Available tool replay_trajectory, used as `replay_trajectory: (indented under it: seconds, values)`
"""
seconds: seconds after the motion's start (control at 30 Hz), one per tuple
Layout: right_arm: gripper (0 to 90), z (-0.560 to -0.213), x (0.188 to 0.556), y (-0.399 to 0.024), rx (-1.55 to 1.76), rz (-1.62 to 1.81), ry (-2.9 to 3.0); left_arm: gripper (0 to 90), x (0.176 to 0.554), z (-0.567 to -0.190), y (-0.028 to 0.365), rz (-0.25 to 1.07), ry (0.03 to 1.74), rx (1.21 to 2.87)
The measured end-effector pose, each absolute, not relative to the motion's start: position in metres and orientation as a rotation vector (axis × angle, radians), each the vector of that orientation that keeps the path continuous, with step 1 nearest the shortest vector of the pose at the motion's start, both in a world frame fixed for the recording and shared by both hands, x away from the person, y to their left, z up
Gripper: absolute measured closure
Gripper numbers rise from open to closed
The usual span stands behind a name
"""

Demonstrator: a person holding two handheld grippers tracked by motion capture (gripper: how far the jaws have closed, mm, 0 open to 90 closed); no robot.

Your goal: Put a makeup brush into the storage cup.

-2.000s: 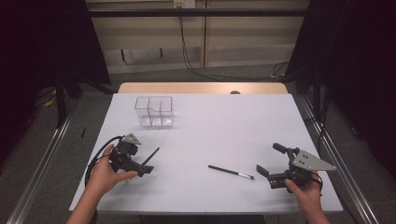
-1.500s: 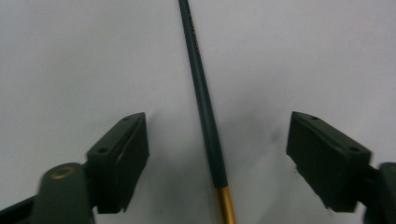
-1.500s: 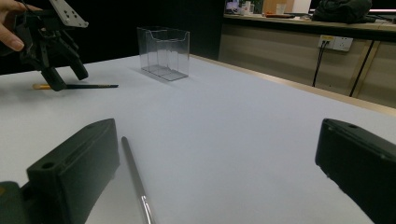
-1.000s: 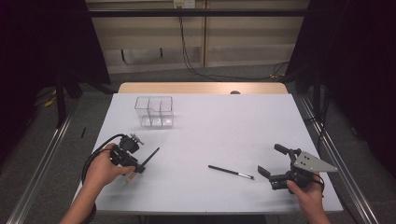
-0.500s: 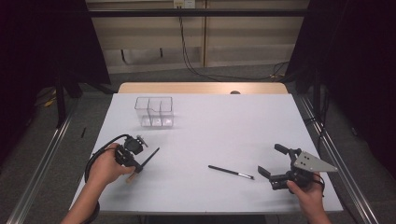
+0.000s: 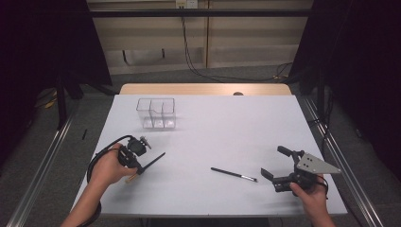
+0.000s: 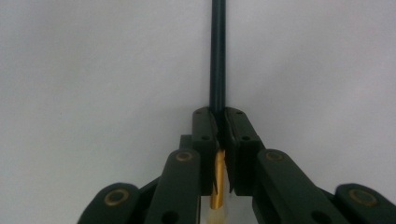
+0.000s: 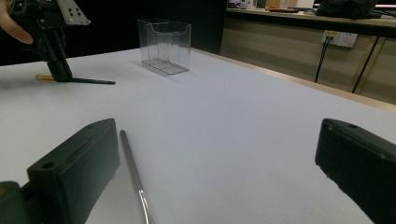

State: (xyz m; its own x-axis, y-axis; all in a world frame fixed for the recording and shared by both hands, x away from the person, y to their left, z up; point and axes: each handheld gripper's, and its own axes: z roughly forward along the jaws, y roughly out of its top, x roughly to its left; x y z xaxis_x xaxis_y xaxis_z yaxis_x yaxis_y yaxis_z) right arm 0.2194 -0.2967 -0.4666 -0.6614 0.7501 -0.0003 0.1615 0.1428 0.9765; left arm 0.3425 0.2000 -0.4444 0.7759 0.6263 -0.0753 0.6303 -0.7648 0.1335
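My left gripper [image 6: 137,168] points down at the table's left front. Its jaws have just been closing, and they are now shut on a thin dark-handled brush [image 6: 153,161]. In the left gripper view the fingertips [image 7: 205,122] pinch the handle [image 7: 217,56] just above the gold ferrule [image 7: 217,179]. My right gripper [image 6: 274,163] rests at the right front, open. A second slim dark brush [image 6: 234,174] lies on the table just left of it. In the right gripper view that brush [image 8: 133,177] lies beside the left jaw, untouched.
A clear plastic divided box [image 6: 156,113] stands upright at the back left of the white table [image 6: 227,127]. In the right gripper view the box [image 8: 164,44] is far ahead, with the left gripper [image 8: 60,73] and its brush [image 8: 88,80] at far left.
The left hand has shifted a little over the brush, and its gripper has closed on the handle. The right gripper and the second brush have not moved.
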Motion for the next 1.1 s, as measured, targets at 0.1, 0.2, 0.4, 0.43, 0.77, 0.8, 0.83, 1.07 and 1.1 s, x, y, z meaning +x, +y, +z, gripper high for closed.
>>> replay_trajectory:
  seconds: [0.1,0.2,0.4,0.43,0.77,0.8,0.83,1.07,1.1]
  values:
    - [0.0,-0.466,0.219,-0.297,0.877,1.546,1.924,83.5,0.343,-0.443,0.202,-0.047,0.996,2.808]
    - [0.0,-0.466,0.219,-0.297,0.878,1.544,1.923,83.5,0.345,-0.440,0.202,-0.045,1.001,2.800]
    - [0.0,-0.466,0.220,-0.297,0.872,1.542,1.933,83.5,0.348,-0.424,0.193,-0.049,0.965,2.736]
    - [0.0,-0.466,0.220,-0.297,0.870,1.541,1.936,83.5,0.348,-0.422,0.191,-0.056,0.961,2.728]
    - [0.0,-0.465,0.219,-0.299,0.877,1.540,1.926,83.5,0.352,-0.411,0.172,-0.077,0.892,2.653]
    - [0.0,-0.465,0.219,-0.299,0.873,1.537,1.927,83.5,0.352,-0.410,0.170,-0.080,0.882,2.645]
    - [0.0,-0.465,0.219,-0.299,0.874,1.538,1.927,83.4,0.352,-0.409,0.168,-0.077,0.869,2.646]
    - [0.0,-0.466,0.220,-0.298,0.869,1.536,1.941,83.5,0.347,-0.400,0.150,-0.076,0.786,2.611]
    - [0.0,-0.466,0.220,-0.298,0.869,1.535,1.941,83.4,0.346,-0.399,0.148,-0.075,0.790,2.605]
